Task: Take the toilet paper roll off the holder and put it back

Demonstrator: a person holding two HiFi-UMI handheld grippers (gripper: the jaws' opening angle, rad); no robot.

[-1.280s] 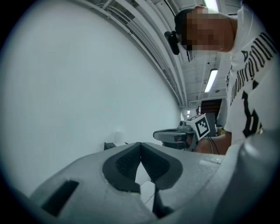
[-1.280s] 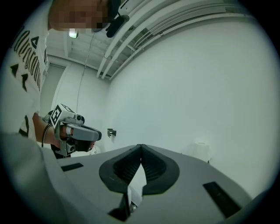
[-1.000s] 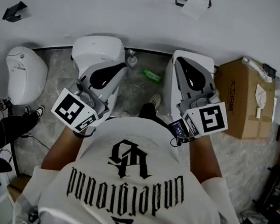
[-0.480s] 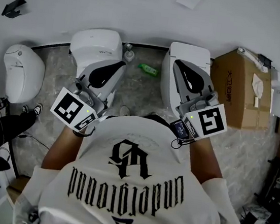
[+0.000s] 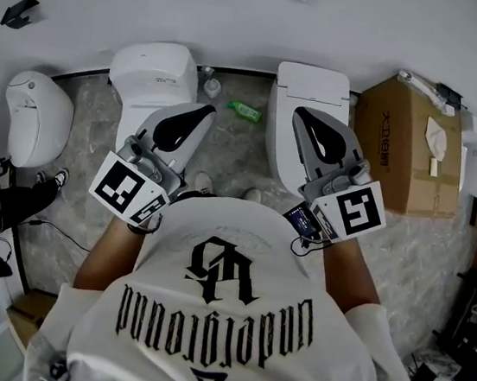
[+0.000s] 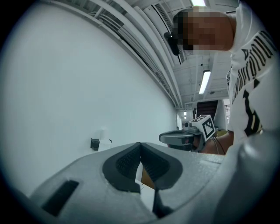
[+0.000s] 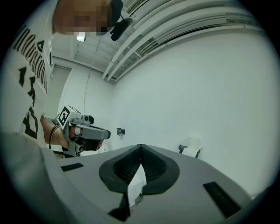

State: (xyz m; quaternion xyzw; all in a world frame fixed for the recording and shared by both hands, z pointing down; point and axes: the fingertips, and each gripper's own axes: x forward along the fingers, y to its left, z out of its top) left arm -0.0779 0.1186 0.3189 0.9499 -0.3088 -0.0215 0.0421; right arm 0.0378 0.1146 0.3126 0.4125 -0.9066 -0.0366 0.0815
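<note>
Head view has the left gripper [image 5: 201, 115] and right gripper [image 5: 305, 117] both pinched closed and empty, so reaching the roll [image 7: 191, 142] unopened could shove it off the holder [image 7: 180, 149].

Left toilet [image 5: 154, 70], white: just beyond left fingers [image 5: 200, 115].
Right toilet [image 5: 313, 86], white: beneath and beyond right fingers [image 5: 304, 120].
Green bottle [image 5: 245, 110]: lying on marble floor [image 5: 234, 154], between both sets of fingers.
Cardboard box [image 5: 397, 145]: right of right fingers.
Rounded white fixture [image 5: 35, 115]: well left of left fingers.
</note>
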